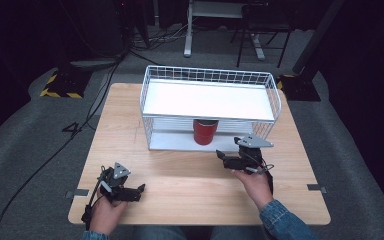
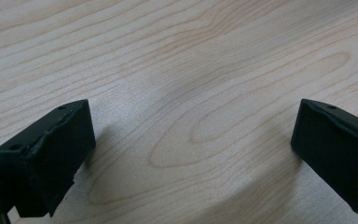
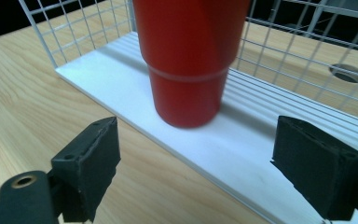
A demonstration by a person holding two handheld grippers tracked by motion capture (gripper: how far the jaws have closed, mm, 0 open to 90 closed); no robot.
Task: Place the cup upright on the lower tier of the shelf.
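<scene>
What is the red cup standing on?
The red cup stands on the white bottom shelf of the wire rack. The top shelf hides its rim from above.

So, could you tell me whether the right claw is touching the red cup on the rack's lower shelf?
Apart. In the right gripper view the right claw stands open short of the red cup, with bare white shelf between.

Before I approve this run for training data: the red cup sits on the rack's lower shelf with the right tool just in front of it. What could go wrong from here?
1. The red cup stands near the lower shelf's front edge; a nudge from the open right tool might tip it off.
2. The upper shelf hangs just above the cup, so lifting it could strike the shelf.
</scene>
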